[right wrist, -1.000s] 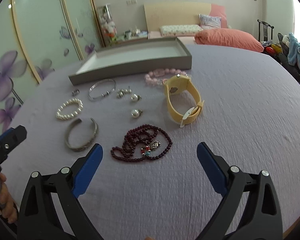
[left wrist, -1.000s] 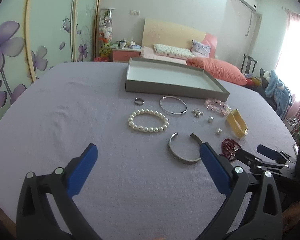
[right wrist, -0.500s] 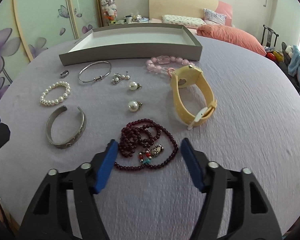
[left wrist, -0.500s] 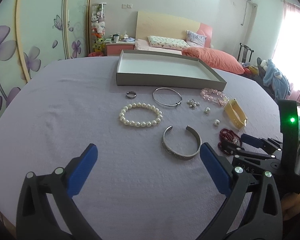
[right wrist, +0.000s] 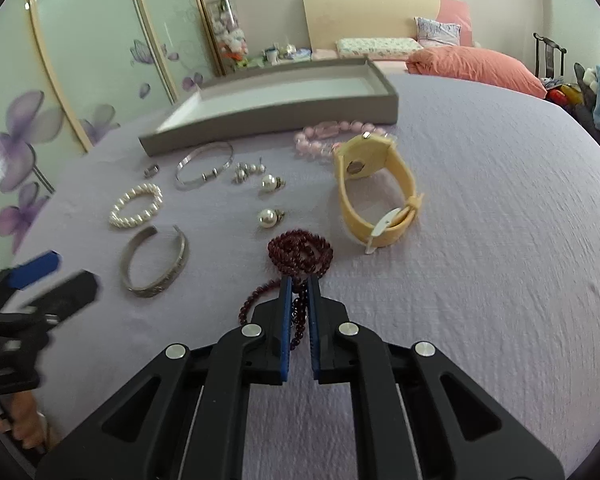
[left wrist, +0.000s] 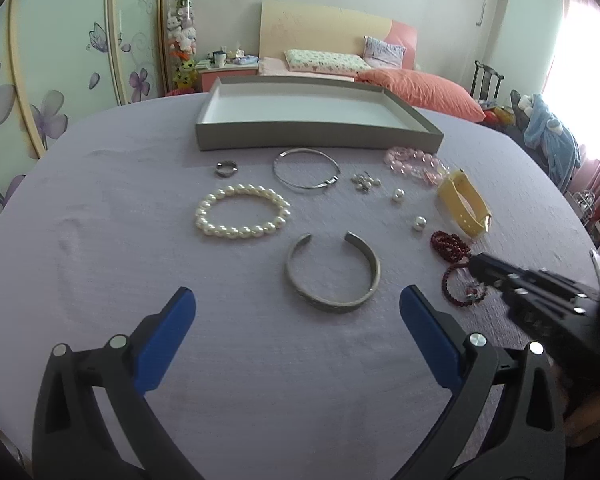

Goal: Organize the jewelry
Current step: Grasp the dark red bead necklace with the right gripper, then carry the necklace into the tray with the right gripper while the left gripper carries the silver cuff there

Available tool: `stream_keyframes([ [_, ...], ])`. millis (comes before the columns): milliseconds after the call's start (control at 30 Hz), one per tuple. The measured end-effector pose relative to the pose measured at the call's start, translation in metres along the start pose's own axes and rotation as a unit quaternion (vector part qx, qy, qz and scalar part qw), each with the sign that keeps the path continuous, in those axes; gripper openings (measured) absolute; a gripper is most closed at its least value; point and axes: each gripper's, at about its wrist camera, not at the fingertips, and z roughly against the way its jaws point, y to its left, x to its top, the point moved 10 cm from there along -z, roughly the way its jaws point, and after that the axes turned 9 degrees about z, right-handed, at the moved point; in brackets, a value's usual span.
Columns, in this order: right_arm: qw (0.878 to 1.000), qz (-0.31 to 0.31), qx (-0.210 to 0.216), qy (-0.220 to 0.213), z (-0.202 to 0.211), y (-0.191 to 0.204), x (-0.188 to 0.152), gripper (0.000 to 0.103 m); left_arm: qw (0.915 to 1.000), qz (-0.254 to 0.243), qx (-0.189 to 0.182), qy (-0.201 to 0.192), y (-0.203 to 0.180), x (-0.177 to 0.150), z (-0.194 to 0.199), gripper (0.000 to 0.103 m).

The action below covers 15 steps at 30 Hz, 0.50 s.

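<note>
Right gripper point(right wrist: 299, 280): fingers pressed nearly together, pinching strands of the dark red bead necklace point(right wrist: 300, 254) at its near side; beads show in the slot between the blue pads.
Left gripper point(left wrist: 296, 316): fingers spread wide, holding nothing, hovering over the near cloth just short of the silver cuff point(left wrist: 334, 272).
Necklace location: on the purple tablecloth point(right wrist: 500, 240), near-right of the spread; most of it is coiled in a heap just beyond the fingertips, with one loop trailing to the near left.
Handling, necklace: judged light, limp, many loose strands. A pinch on a few strands will likely let the rest dangle and swing, and a loop could snag or slip. Best taken through the bunched heap, not a single trailing loop.
Tray point(right wrist: 268, 120): grey, shallow, at the far side; no jewelry seen in it from here; likely destination.
Other pieces: yellow watch point(right wrist: 376, 196) just right of the necklace; two pearl earrings point(right wrist: 268, 218) just beyond it; pearl bracelet point(left wrist: 242, 216), thin bangle point(left wrist: 306, 168), ring point(left wrist: 226, 168), pink bead bracelet point(left wrist: 416, 160) farther off.
Handling, cuff: stiff, smooth metal, lying flat; judged slippery, so grip across the band.
</note>
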Motion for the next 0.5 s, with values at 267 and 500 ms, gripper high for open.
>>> stream_keyframes([
  [267, 0.999, -0.009, 0.015, -0.040, 0.030, -0.007, 0.019, 0.008, 0.9995, -0.014, 0.019, 0.020, -0.018, -0.003, -0.023, 0.097],
  [500, 0.999, -0.007, 0.023, -0.049, 0.033, -0.007, 0.024, 0.008, 0.9984, -0.003, 0.043, 0.037, -0.020, -0.004, -0.043, 0.084],
])
